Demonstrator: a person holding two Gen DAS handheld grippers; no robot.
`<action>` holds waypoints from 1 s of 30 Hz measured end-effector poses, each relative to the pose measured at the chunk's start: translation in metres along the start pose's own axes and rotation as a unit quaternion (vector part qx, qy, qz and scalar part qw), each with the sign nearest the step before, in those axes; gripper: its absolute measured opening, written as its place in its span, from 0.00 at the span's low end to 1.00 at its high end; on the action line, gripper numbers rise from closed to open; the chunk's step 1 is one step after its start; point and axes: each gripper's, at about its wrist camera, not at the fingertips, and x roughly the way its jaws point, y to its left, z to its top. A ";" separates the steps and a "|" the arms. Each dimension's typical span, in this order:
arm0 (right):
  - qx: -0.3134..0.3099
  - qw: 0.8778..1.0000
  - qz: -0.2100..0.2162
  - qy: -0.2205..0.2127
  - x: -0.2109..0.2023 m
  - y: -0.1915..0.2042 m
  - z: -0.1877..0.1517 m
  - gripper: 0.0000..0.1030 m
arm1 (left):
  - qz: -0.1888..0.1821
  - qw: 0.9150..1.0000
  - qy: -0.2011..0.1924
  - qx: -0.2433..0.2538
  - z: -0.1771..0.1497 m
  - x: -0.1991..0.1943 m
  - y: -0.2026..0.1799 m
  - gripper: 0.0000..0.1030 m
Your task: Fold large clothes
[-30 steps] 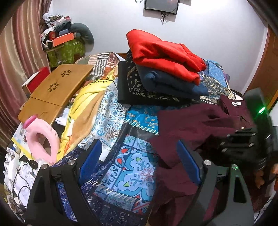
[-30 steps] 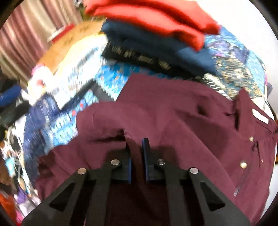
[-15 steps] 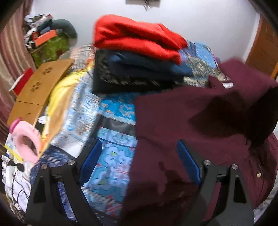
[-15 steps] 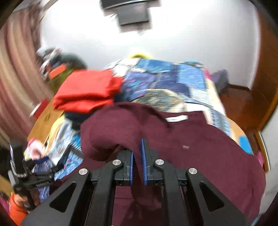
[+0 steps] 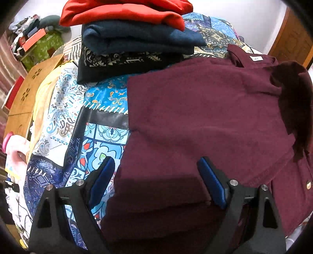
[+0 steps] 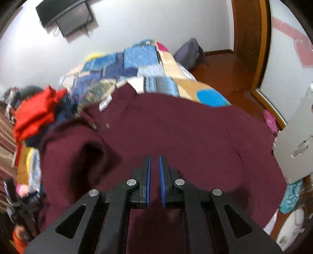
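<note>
A maroon button shirt (image 5: 195, 117) lies spread on the patchwork bedspread (image 5: 97, 134), its left edge straight and its white neck label at the far end. My left gripper (image 5: 155, 161) hangs open over the shirt's near left part, and the fingers do not pinch cloth. At the right edge of the left wrist view a dark flap of the shirt (image 5: 293, 97) is lifted off the bed. In the right wrist view my right gripper (image 6: 154, 157) is shut, with the maroon shirt (image 6: 195, 136) bunched up to its tips and a raised fold to its left.
A stack of folded clothes stands at the far side of the bed: red (image 5: 125, 11) on navy (image 5: 140, 39) on black patterned cloth (image 5: 121, 62). A wooden lap table (image 5: 33, 88) and a pink neck pillow (image 5: 13, 148) lie left. A white cabinet (image 6: 293, 146) and a wooden door frame (image 6: 248, 39) stand to the right.
My right gripper swung across to the right and rolled, carrying shirt cloth with it. The left gripper sank closer over the shirt, which now lies flatter and wider.
</note>
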 end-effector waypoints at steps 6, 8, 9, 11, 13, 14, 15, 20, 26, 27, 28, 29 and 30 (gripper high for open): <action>-0.084 0.996 0.028 -0.003 -0.019 0.025 -0.009 0.11 | 0.017 1.000 -0.014 0.009 0.003 -0.011 -0.007 0.85; -0.110 0.993 0.049 -0.007 -0.025 0.043 -0.008 0.23 | 0.015 0.999 -0.026 0.011 0.005 -0.019 -0.010 0.85; -0.122 0.990 0.064 -0.010 -0.029 0.054 -0.007 0.38 | 0.012 0.999 -0.034 0.013 0.007 -0.025 -0.012 0.85; -0.142 0.986 0.090 -0.020 -0.033 0.071 -0.008 0.60 | 0.008 0.999 -0.050 0.017 0.009 -0.036 -0.016 0.85; -0.168 0.979 0.109 -0.030 -0.037 0.095 -0.009 0.75 | 0.006 0.998 -0.061 0.022 0.011 -0.044 -0.019 0.85; -0.179 0.977 0.114 -0.033 -0.036 0.106 -0.010 0.78 | 0.006 0.997 -0.067 0.025 0.011 -0.047 -0.021 0.85; -0.189 0.974 0.116 -0.035 -0.035 0.114 -0.013 0.80 | 0.005 0.997 -0.073 0.028 0.012 -0.051 -0.023 0.85; -0.237 0.965 0.108 -0.013 -0.010 0.153 -0.026 0.81 | -0.004 0.995 -0.089 0.035 0.009 -0.062 -0.025 0.85; -0.277 0.961 0.024 -0.010 0.024 0.177 -0.044 0.81 | -0.010 0.996 -0.089 0.026 0.004 -0.061 -0.017 0.85; -0.286 0.958 0.013 -0.013 0.028 0.178 -0.045 0.81 | -0.010 0.996 -0.086 0.023 0.003 -0.060 -0.016 0.85; -0.299 0.954 -0.002 -0.017 0.031 0.179 -0.044 0.81 | -0.010 0.996 -0.084 0.021 0.003 -0.059 -0.014 0.85; -0.307 0.951 -0.013 -0.020 0.031 0.180 -0.042 0.81 | -0.011 0.996 -0.082 0.017 0.003 -0.057 -0.013 0.85; -0.313 0.949 -0.027 -0.027 0.032 0.178 -0.039 0.81 | -0.012 0.997 -0.080 0.015 0.003 -0.056 -0.012 0.85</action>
